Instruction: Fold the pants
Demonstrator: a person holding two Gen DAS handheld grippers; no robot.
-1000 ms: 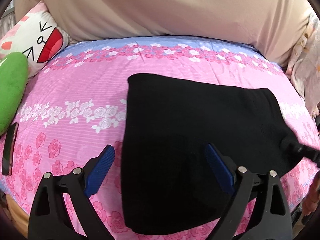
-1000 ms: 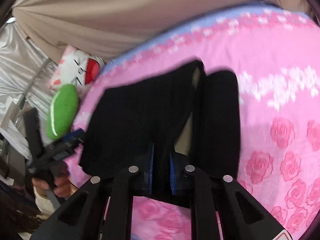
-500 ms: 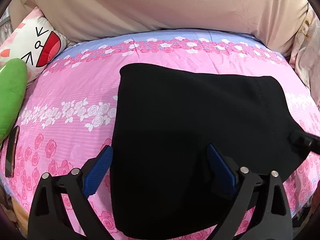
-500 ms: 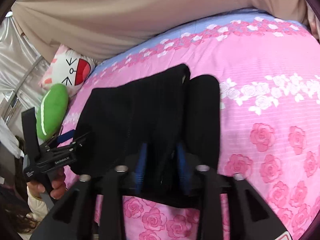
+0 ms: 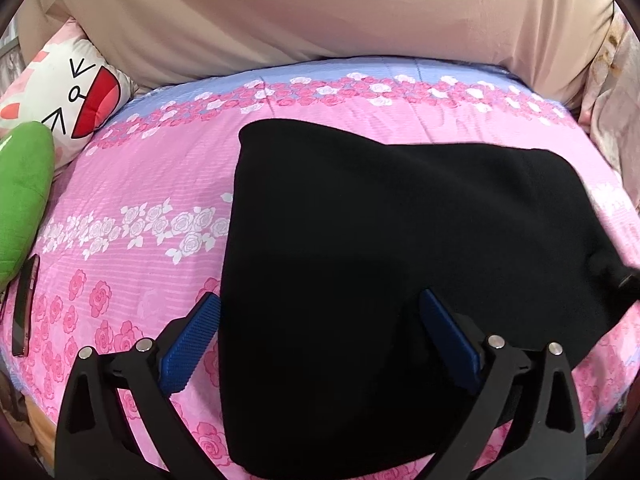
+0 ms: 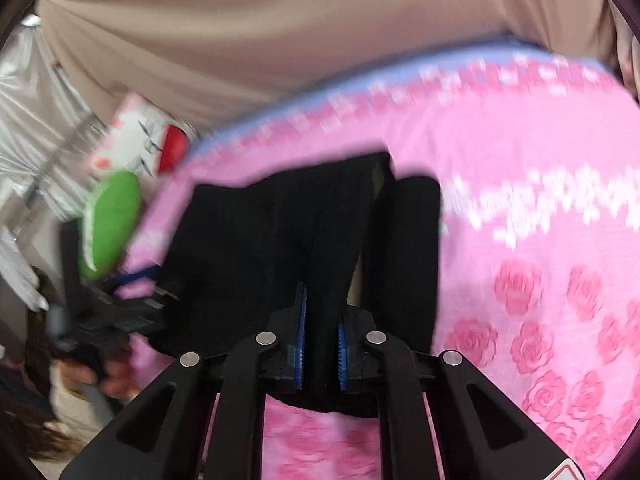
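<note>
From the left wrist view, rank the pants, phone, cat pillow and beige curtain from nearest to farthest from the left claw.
1. Pants: right under the open left claw, centre.
2. Phone: far left edge of the bed.
3. Cat pillow: upper left, at the head of the bed.
4. Beige curtain: across the back.

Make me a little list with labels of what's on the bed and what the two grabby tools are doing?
bed cover: pink sheet with roses
clothes: black pants, folded, lying on the sheet
left tool: wide open over the near edge of the pants, nothing gripped; it has just been opening
right tool: pinched shut on the pants after closing again just now
toys: white face pillow, green plush
at left edge: dark phone
</note>
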